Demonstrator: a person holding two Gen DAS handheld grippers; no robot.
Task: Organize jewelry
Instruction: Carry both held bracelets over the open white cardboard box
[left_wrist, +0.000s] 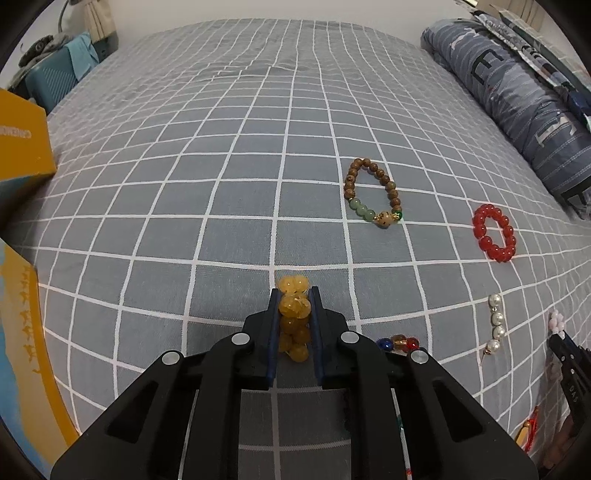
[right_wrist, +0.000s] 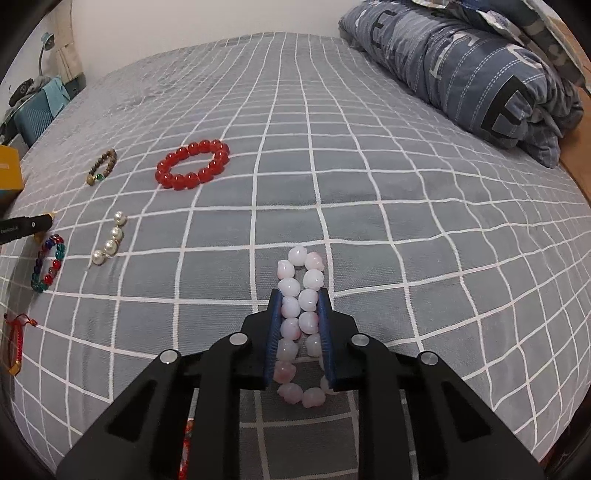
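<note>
1. The yellow bead bracelet sat squeezed between the jaws of the left gripper, which were closed on it, bunched into a short column over the bed.
2. The pink bead bracelet was pinched flat between the jaws of the right gripper, closed on both strands; its far loop stuck out past the tips.
3. Beyond the pink bracelet to the left lay the red bead bracelet. Left of that were the wooden bead bracelet, the pearl strand and the multicolour bracelet.
4. A red cord bracelet lay nearest the left edge.
5. The step in hand seemed to be carrying, with both pieces gripped.
6. A yellow box stood far left of the yellow bracelet; the next move probably called for carrying each piece to its place and easing the jaws apart, gently, since beads roll.
</note>
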